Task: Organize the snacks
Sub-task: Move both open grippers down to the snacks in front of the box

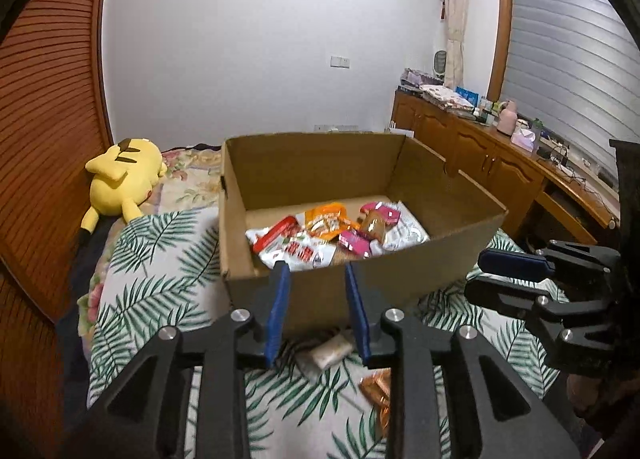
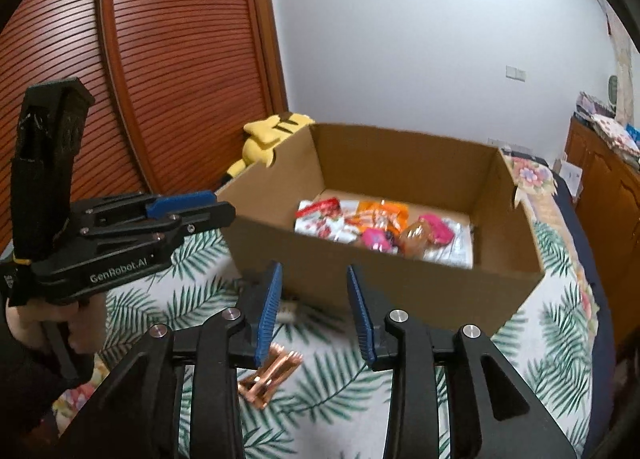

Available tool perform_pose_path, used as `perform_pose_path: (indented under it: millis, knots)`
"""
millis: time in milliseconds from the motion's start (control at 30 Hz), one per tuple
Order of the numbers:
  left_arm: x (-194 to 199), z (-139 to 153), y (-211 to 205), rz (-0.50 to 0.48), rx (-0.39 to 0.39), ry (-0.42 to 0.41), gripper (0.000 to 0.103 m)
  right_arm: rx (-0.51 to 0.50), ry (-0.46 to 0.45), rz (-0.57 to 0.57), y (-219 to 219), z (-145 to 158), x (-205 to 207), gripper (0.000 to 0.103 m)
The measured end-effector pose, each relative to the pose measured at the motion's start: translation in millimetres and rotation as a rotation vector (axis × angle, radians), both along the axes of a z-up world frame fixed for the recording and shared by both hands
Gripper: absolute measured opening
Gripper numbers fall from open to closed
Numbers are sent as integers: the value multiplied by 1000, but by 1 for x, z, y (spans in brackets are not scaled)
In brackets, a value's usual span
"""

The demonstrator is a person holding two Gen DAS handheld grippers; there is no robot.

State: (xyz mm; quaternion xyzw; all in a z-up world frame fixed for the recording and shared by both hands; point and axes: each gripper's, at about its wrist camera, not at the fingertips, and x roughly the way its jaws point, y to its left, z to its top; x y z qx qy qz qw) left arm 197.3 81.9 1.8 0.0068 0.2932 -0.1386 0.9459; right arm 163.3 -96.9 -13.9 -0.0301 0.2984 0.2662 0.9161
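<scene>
An open brown cardboard box (image 1: 360,179) is sitting on a leaf-patterned bedspread, its top flaps out of the way and its inside showing. Snack packets are lying in a loose heap on its floor: a red and white packet (image 1: 280,237), an orange packet (image 1: 328,219), pink wrapped pieces (image 1: 354,241), a clear-wrapped brown bun (image 1: 374,225) and a white packet (image 1: 404,231) under them. Outside the box, on the bedspread just before its near wall, a pale wrapped snack (image 1: 330,349) is lying flat. Near it, a shiny copper-coloured packet (image 2: 270,373) is lying crumpled, apart from the box.
</scene>
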Motion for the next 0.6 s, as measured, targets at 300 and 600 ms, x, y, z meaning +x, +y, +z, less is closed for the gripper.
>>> perform_pose_path:
  millis: [300,600]
  knots:
    - [-17,-23,12,1,20,35,33,-34,68,3,25,-34,-8,43]
    - [-26,-48,20,-11,39,83,33,-51,159,2,37,-74,1,43]
